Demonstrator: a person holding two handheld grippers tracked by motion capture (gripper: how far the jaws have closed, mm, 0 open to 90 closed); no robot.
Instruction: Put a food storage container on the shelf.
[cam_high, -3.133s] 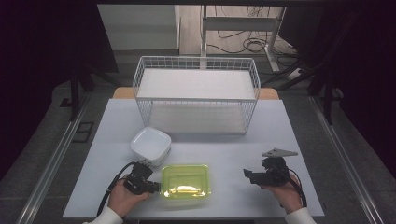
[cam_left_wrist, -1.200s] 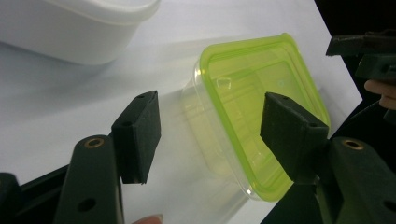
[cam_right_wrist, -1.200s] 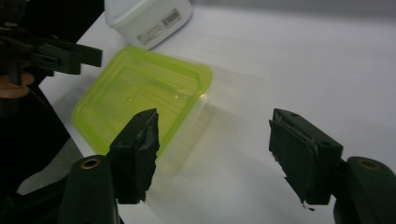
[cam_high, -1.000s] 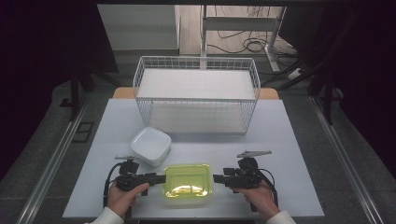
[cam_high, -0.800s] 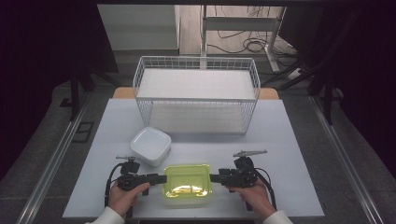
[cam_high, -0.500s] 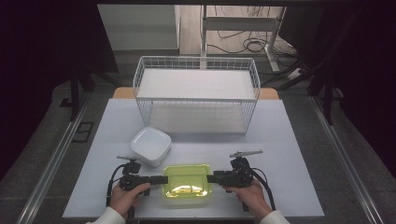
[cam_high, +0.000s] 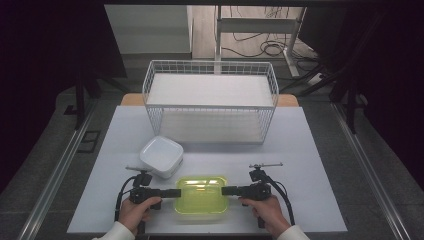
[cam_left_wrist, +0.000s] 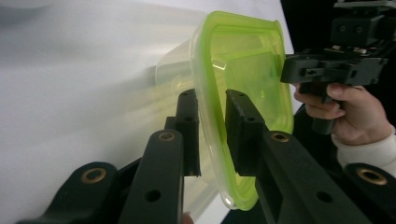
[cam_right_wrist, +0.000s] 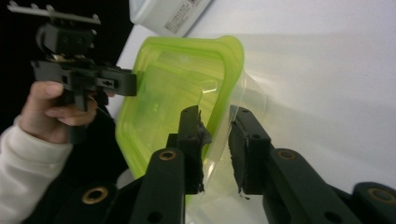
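Both tongs, left (cam_left_wrist: 212, 135) and right (cam_right_wrist: 217, 149), sit apart around the green box's (cam_high: 201, 194) thin rim; uneven squeezing could tip it.

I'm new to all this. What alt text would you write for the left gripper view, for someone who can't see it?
Two black jaws of the left tool straddle the rim of a green-lidded clear container, with a gap showing on each side. Beyond it, a hand holds the right tool at the container's far edge, over a white table.
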